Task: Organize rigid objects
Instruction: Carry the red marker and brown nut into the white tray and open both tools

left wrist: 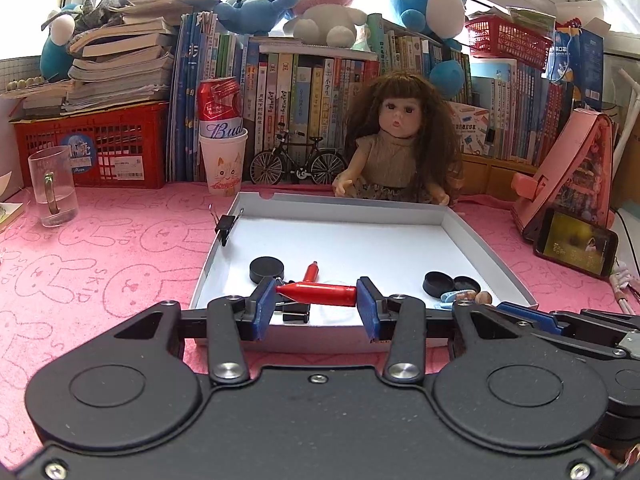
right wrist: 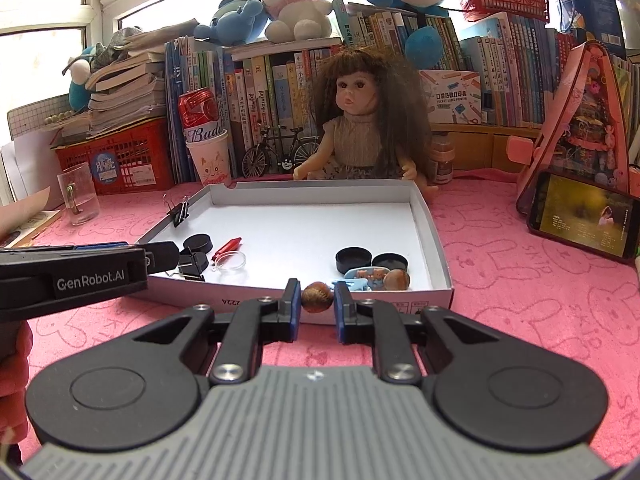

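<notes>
A: What is held by the left gripper?

B: A red bullet-shaped piece is pinched end to end. The jaws are partly open around it, low in the middle of the frame, over the near edge of the white box.

A: And the right gripper?

B: A brown nut is squeezed there. The jaws are nearly closed on it, just in front of the box's near wall.

A: How should this step be done well?

B: Both things should be kept pinched and level, probably until a spot is picked. Like things are best set together, so the nut could go by the other nut.

A: How are the grippers held?

B: Both are tipped a little downward, side by side, pointed toward the doll.
</notes>
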